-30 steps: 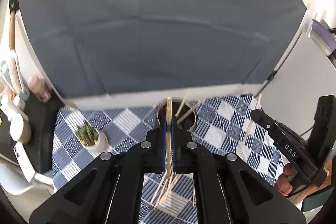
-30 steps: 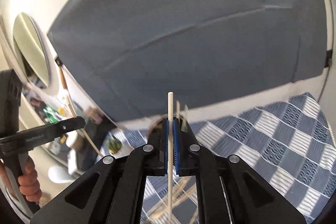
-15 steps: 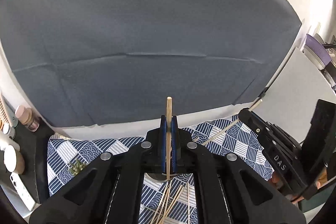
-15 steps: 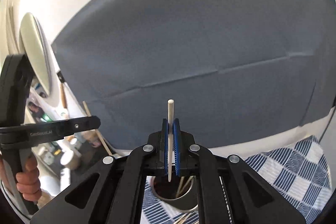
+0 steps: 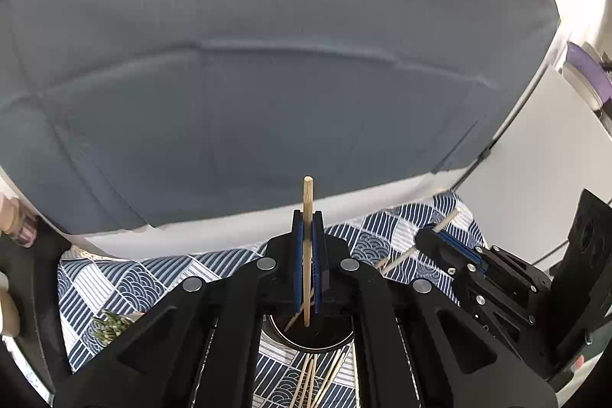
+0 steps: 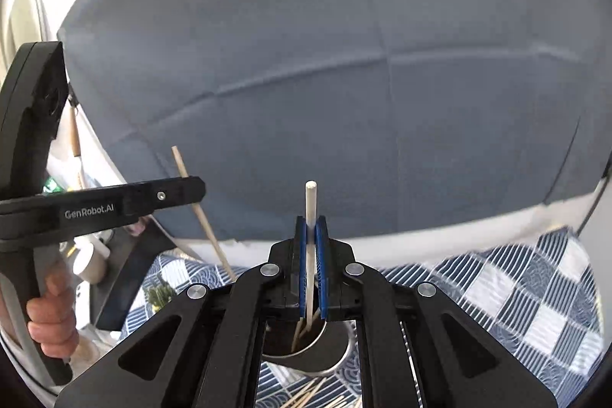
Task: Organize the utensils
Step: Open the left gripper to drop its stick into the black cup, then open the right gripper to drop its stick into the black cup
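My left gripper (image 5: 307,217) is shut on a tan wooden chopstick (image 5: 307,201) held upright, its lower end over the mouth of a round metal cup (image 5: 311,335). My right gripper (image 6: 311,222) is shut on a pale chopstick (image 6: 310,205), also upright, its lower end inside the same cup (image 6: 306,350), which holds a few sticks. Each gripper shows in the other's view: the right gripper (image 5: 436,236) at the right, the left gripper (image 6: 191,190) at the left. Several loose chopsticks (image 5: 317,381) lie on the cloth in front of the cup.
A blue-and-white checked tablecloth (image 6: 516,293) covers the table. A grey fabric backdrop (image 5: 267,83) stands behind it. A small potted plant (image 5: 111,325) sits at the left, with bottles and jars (image 6: 88,262) on a dark shelf beyond.
Both grippers have come in over the cup with their chopsticks upright. The cup now lies directly under both pairs of fingers, and the right chopstick's lower end has gone into it.
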The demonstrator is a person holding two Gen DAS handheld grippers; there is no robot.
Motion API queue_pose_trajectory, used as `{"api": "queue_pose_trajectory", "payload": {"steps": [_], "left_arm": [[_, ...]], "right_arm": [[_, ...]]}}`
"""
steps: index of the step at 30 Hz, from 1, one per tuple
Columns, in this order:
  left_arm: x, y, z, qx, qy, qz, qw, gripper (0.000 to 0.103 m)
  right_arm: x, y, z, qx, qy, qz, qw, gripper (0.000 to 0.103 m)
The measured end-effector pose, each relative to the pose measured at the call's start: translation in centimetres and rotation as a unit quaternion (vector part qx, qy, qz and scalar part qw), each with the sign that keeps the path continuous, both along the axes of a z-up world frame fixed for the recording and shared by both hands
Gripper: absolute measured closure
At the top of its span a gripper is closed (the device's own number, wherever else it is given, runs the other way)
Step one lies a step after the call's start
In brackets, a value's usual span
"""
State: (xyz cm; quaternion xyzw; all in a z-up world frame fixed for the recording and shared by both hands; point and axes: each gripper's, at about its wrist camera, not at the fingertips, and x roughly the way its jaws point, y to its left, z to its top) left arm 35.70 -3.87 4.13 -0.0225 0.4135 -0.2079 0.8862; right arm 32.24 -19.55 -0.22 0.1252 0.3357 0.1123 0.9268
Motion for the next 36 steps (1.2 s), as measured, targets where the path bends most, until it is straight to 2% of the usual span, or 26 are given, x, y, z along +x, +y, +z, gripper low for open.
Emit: {"api": "queue_pose_trajectory", "payload": {"steps": [12, 17, 23, 25, 28, 30, 32, 36], "left_arm": [[1.6, -0.3, -8.0, -0.011, 0.065, -0.013, 0.9977, 0.099], [2.0, -0.2, -9.7, -0.007, 0.082, -0.008, 0.9966, 0.098], [1.7, 0.6, -9.3, -0.013, 0.061, 0.000, 0.9980, 0.097], [1.5, 1.1, -8.6, -0.022, 0.057, 0.003, 0.9982, 0.082], [1.0, 1.7, -7.4, -0.021, 0.042, 0.006, 0.9989, 0.072], [0.6, 2.1, -6.7, -0.024, 0.037, 0.010, 0.9990, 0.064], [0.1, 2.5, -6.0, -0.024, 0.032, 0.014, 0.9991, 0.061], [-1.4, 3.0, -5.0, -0.026, 0.022, 0.022, 0.9992, 0.051]], "right_arm": [[0.8, 1.4, -5.9, -0.028, 0.066, 0.006, 0.997, 0.098], [0.6, 1.6, -6.7, -0.031, 0.072, 0.011, 0.997, 0.098], [0.7, 1.0, -6.1, -0.024, 0.072, 0.004, 0.997, 0.094], [0.5, 0.7, -5.6, -0.021, 0.070, 0.001, 0.997, 0.094], [-0.1, 0.2, -4.5, -0.033, 0.063, -0.004, 0.997, 0.094], [-0.7, -0.1, -3.6, -0.042, 0.054, -0.013, 0.998, 0.089], [-1.6, -0.6, -2.7, -0.040, 0.047, -0.017, 0.998, 0.076], [-3.4, -1.1, -1.7, -0.051, 0.043, -0.022, 0.998, 0.070]]}}
